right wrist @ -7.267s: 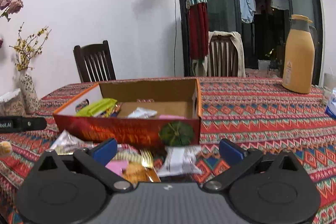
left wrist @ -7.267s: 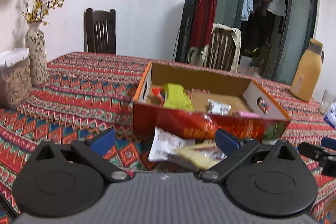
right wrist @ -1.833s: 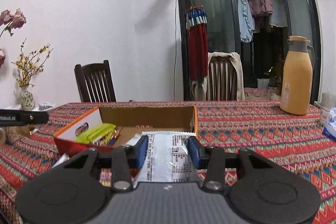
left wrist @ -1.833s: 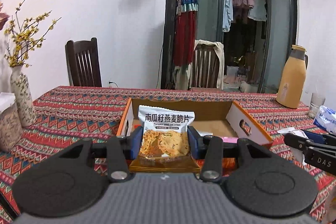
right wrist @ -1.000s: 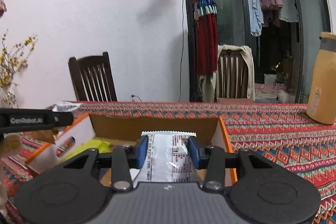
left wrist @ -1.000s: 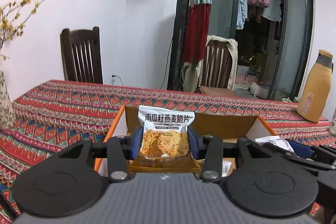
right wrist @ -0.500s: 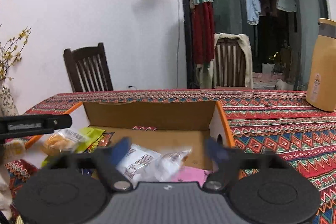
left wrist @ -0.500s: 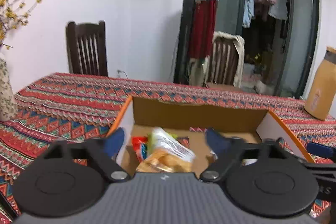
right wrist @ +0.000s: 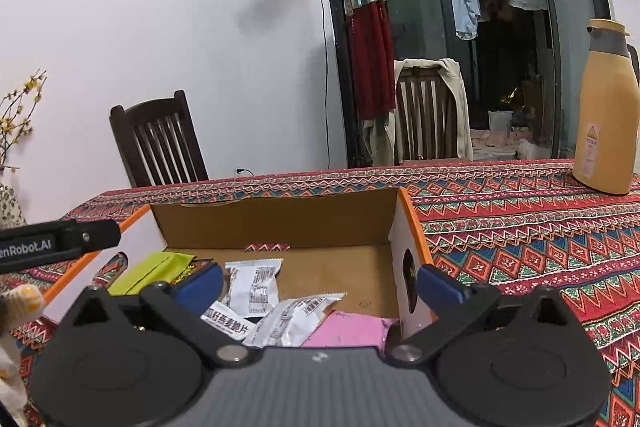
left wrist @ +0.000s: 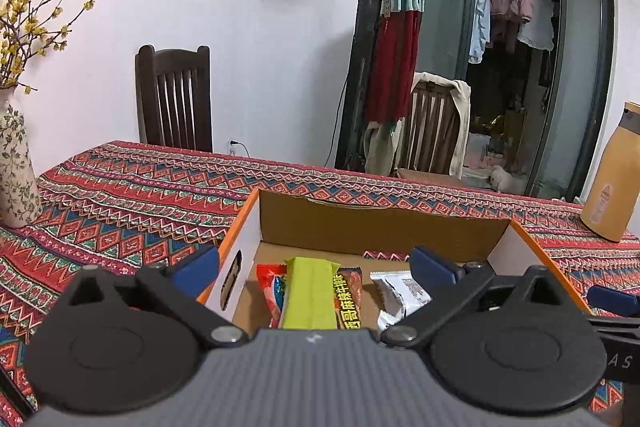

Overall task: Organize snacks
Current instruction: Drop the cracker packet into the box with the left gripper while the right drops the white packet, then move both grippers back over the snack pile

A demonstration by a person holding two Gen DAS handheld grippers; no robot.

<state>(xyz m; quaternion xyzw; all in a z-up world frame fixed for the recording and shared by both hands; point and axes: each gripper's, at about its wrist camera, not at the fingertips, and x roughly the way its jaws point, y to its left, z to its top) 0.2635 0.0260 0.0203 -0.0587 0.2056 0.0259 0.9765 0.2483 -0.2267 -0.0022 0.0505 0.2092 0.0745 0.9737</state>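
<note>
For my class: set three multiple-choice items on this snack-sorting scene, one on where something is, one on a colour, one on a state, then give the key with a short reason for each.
1. Where is the lime-green packet?
A. inside the cardboard box
B. on the tablecloth beside the vase
C. on a chair seat

2. What colour is the flask?
A. blue
B. yellow-tan
C. black

3. How do the left tongs and right tongs stand?
A. both clamped on packets
B. one clamped, one open
C. both wide open, holding nothing

Key: 1 A, it lies among other packets on the box floor; 2 B, its body is yellow-tan; 3 C, the jaws are opening and the pads touch nothing.
</note>
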